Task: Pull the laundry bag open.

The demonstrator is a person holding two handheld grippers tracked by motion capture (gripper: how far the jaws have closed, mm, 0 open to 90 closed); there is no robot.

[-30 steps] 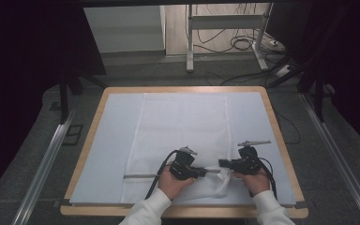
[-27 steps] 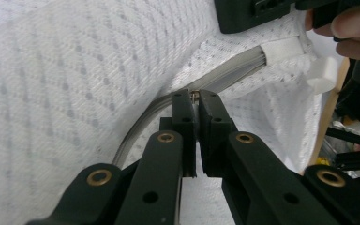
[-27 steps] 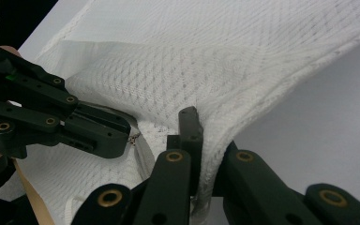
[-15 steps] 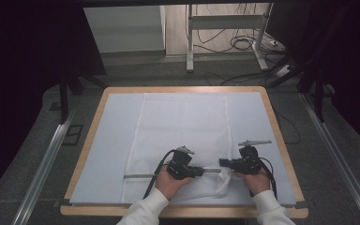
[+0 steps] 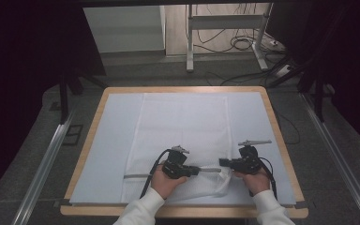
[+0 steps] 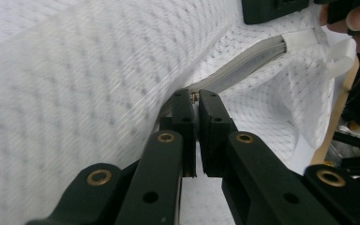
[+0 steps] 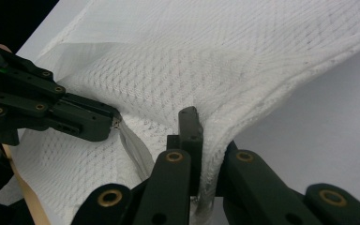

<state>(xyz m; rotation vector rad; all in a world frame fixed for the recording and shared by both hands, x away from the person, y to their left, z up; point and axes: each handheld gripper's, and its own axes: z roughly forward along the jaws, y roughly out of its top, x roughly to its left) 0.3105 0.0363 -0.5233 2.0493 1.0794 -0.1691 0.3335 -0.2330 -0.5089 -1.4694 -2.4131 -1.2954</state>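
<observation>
The left gripper (image 6: 196,99) pinches the zipper pull (image 6: 195,96); the right gripper (image 7: 205,123) clamps the mesh bag (image 5: 183,126). Thin pull may slip, or mesh may snag the zipper (image 6: 243,65).

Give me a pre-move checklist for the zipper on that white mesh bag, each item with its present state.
1. Left hand-held gripper shut on the zipper pull: ok; the small metal piece sits between its tips.
2. Right hand-held gripper clamped on the white mesh bag: ok; fabric is bunched between its jaws.
3. Zipper track free of folds ahead of the pull: cannot tell; the grey tape curves under a raised fold.
4. Fabric taut between the two grippers: not ok; it sags and wrinkles.
5. Bag lying on the table mat: ok, though the near edge is lifted.
</observation>
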